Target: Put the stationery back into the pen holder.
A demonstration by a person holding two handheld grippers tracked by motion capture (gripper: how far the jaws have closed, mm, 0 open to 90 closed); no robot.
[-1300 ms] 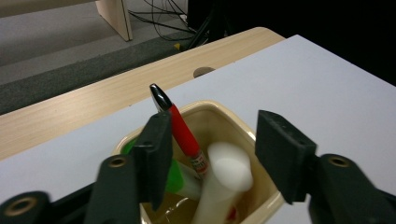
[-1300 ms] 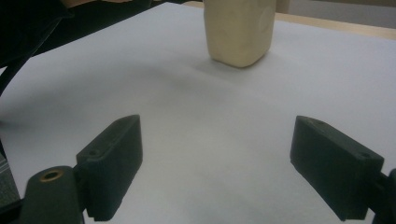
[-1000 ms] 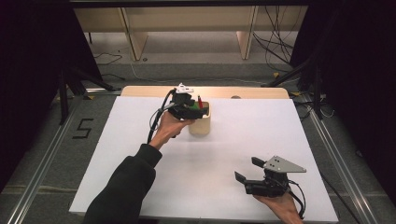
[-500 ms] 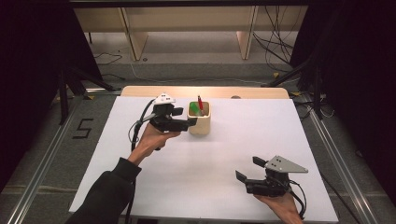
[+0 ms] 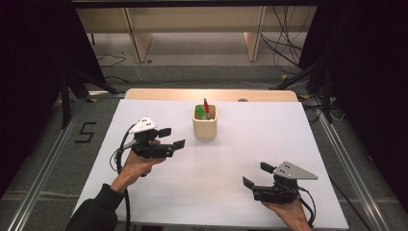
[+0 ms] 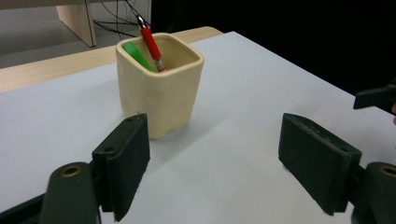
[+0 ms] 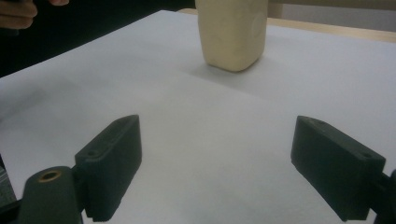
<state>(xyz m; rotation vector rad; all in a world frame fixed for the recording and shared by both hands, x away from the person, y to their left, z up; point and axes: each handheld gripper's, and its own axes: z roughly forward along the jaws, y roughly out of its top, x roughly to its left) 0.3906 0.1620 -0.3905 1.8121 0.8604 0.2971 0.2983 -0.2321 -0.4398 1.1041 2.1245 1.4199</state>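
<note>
From the high view, the cream cup (image 5: 205, 122) stands on the white table (image 5: 144, 115) with a red pen (image 5: 206, 106) and a green pen (image 5: 200, 112) inside it, so that job looks done; the left gripper (image 5: 174, 138) is near the cup's left side with its jaws wide apart and nothing in them, and the right gripper (image 5: 255, 175) rests well away from the cup, jaws also apart and empty. In the left gripper view, the cup (image 6: 159, 86) sits just beyond the wide jaws, both pens leaning in it. In the right gripper view, the cup (image 7: 232, 32) stands far ahead of the wide, empty jaws, and no more pens lie on the table near it.
</note>
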